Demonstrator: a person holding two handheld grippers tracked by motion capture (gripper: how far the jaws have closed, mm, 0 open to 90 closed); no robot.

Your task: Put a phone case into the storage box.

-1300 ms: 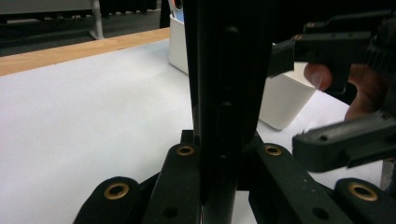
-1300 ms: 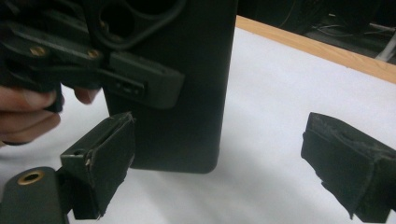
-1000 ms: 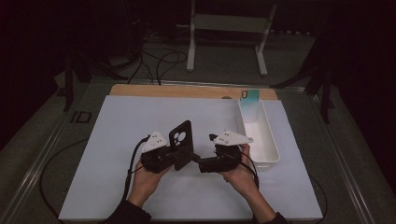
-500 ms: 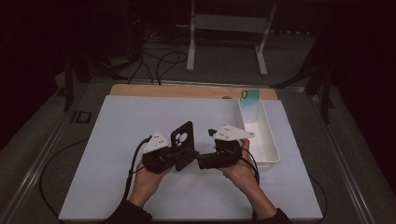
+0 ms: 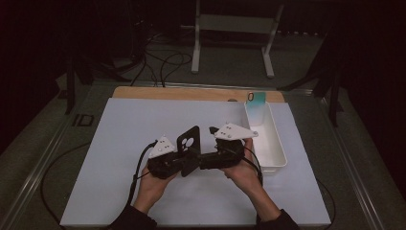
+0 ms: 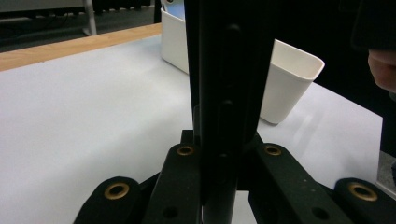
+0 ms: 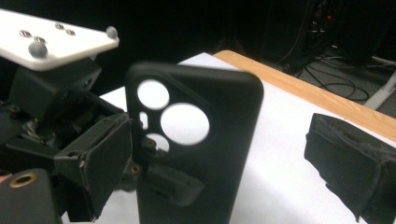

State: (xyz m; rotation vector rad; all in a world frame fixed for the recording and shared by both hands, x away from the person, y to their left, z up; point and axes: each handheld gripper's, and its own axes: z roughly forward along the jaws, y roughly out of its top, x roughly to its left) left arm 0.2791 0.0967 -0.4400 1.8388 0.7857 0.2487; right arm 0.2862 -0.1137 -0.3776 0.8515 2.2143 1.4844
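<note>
A black phone case (image 5: 189, 143) with round camera cut-outs stands upright over the middle of the white mat. My left gripper (image 5: 184, 163) is shut on its lower part. In the left gripper view the case (image 6: 224, 70) is edge-on, clamped between the jaws of the left gripper (image 6: 224, 140). My right gripper (image 5: 201, 160) faces it from the right and is open. In the right gripper view the case (image 7: 219, 116) stands between the padded jaws of the right gripper (image 7: 219, 154); the left pad is close to the case's edge and the right pad is well clear.
A long white bin (image 5: 273, 168) lies at the right of the mat, with a teal card (image 5: 256, 99) at its far end. The bin (image 6: 289, 79) is just beyond the case. A wooden strip (image 5: 191, 93) runs along the far edge. Cables trail toward the person.
The right gripper has edged a little to the left, closer around the case. The left gripper and the case have stayed almost still.
</note>
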